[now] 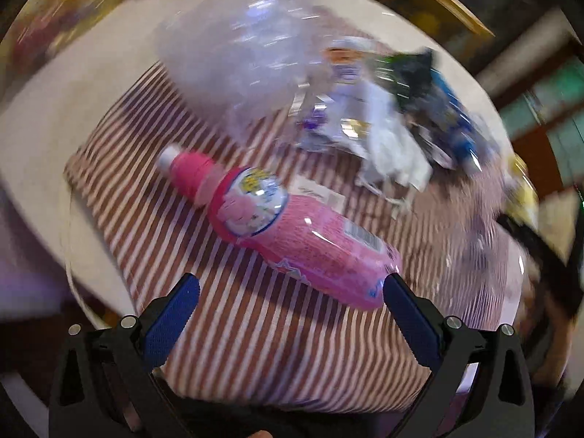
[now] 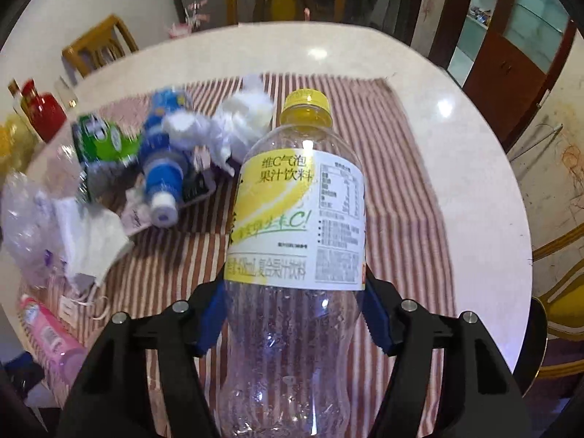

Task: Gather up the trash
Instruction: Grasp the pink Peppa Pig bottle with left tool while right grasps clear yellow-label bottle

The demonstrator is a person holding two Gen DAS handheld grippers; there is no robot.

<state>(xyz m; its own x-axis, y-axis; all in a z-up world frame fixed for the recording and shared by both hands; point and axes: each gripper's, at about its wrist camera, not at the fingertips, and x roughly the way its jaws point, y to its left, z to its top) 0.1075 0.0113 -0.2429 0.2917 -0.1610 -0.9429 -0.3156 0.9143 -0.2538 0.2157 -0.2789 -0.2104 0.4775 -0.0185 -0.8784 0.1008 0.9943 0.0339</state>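
Left wrist view: left tongs [image 1: 292, 288] spread wide, nothing between them, pointing down at the striped cloth [image 1: 153, 226] on the round desk [image 1: 51, 116]. Pink bottle [image 1: 292, 233] lies on its side just ahead, base end beside the right-hand pad, cap pointing away. Looks empty, so prob. light and a bit squashy; round and glossy, may roll or slip. Best hold: across the mid body, not the tapered neck. Beyond it a clear plastic bag [image 1: 233, 58] and a heap of wrappers and tissue [image 1: 387, 120], blurred. Cloth around the bottle is open, room to come down.

Right wrist view: right tongs [image 2: 294, 314] pinching the clear yellow-cap bottle [image 2: 299, 219] at its lower body, blue pads on both sides, bottle upright in the grip. Empty, thin wall, will dent if squeezed hard. Trash pile w/ blue bottle [image 2: 162, 175] and green packet [image 2: 102, 138] sits left; the right of the cloth is bare. Desk edge near on the right, chairs [image 2: 98, 47] beyond.
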